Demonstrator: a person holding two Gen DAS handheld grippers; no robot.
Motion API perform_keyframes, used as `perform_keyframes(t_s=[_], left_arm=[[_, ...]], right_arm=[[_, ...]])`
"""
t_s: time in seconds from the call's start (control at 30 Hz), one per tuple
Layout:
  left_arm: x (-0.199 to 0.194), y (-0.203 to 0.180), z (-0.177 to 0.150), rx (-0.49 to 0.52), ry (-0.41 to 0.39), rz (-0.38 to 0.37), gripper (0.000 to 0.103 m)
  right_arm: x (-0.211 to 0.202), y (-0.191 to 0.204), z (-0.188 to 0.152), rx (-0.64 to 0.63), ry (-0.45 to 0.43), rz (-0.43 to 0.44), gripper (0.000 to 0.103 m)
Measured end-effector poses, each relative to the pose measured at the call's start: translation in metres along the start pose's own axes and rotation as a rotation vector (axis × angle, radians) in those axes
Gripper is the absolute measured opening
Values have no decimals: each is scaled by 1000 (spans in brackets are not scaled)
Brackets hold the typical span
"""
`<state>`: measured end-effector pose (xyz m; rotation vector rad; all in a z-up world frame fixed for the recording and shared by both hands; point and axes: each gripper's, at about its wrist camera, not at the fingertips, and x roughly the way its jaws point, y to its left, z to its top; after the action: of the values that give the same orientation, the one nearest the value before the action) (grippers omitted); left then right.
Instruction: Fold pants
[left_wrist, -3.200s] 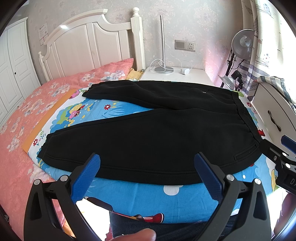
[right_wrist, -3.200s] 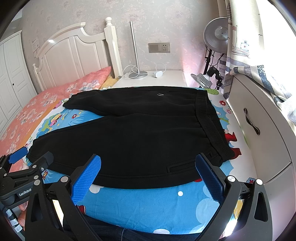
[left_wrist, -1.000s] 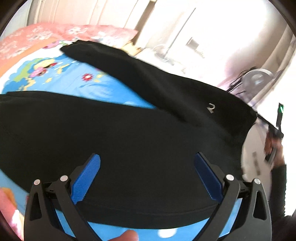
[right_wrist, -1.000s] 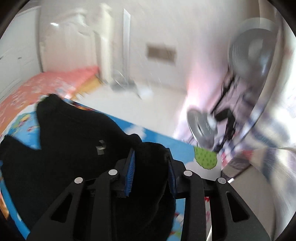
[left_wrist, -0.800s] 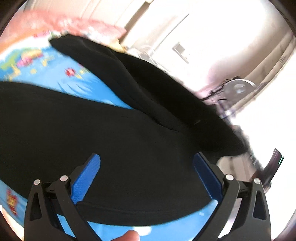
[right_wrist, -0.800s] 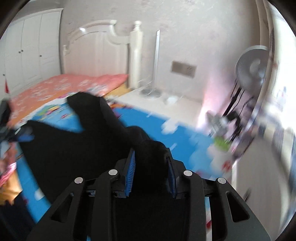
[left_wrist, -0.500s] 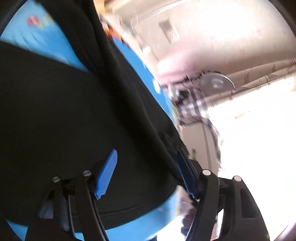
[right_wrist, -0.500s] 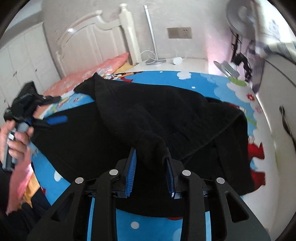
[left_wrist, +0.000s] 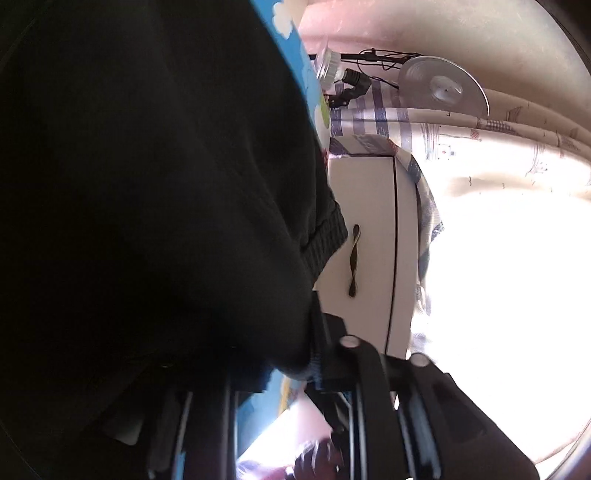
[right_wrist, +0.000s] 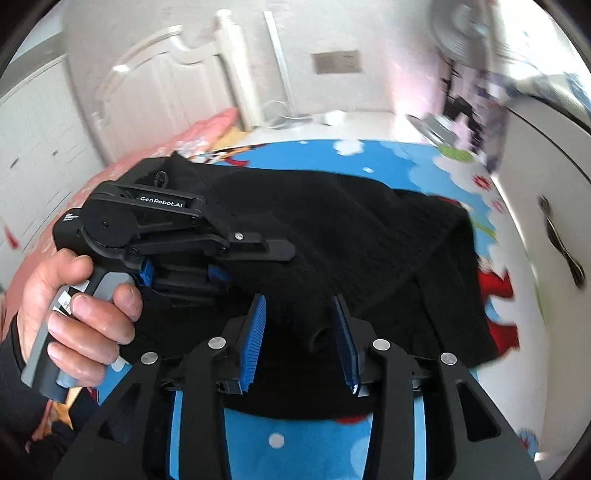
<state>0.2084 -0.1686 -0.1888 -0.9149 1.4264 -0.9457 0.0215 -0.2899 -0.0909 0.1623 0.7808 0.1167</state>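
Note:
The black pants (right_wrist: 369, 236) lie on the blue cartoon sheet (right_wrist: 461, 173), with the far half doubled over toward me. My right gripper (right_wrist: 299, 332) is shut on a bunch of the pants' waist fabric, which fills the gap between its blue pads (right_wrist: 254, 332). My left gripper (right_wrist: 236, 254) shows in the right wrist view, held sideways over the pants, its fingers pressed into the cloth. In the left wrist view the black pants (left_wrist: 147, 203) fill most of the frame and cover the left gripper (left_wrist: 273, 365); cloth sits between its fingers.
A white cabinet (right_wrist: 554, 177) with a dark handle stands at the bed's right edge. A fan (left_wrist: 443, 86) and a white nightstand (right_wrist: 332, 122) are at the back. The white headboard (right_wrist: 166, 81) and pink bedding (right_wrist: 184, 140) lie to the left.
My right gripper took the far waist corner and carried it toward me, doubling the pants. My left gripper rolled sideways, narrowed, and went down into the cloth at the near waist.

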Motion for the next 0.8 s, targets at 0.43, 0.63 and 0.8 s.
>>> perform_keyframes(t_s=[0.43,0.63,0.8], left_arm=[[-24,-6,-12,21,-35,-59,12],[-30,-4,-18,43,-58,-48,9],[-62,3,-11,53,-141,-25,53]], right_arm=[[26,-59,-16,856,-59,413,95],[51,-60,-14,987,-39,476,35],[43,-61,-7,930,-70,439,25]])
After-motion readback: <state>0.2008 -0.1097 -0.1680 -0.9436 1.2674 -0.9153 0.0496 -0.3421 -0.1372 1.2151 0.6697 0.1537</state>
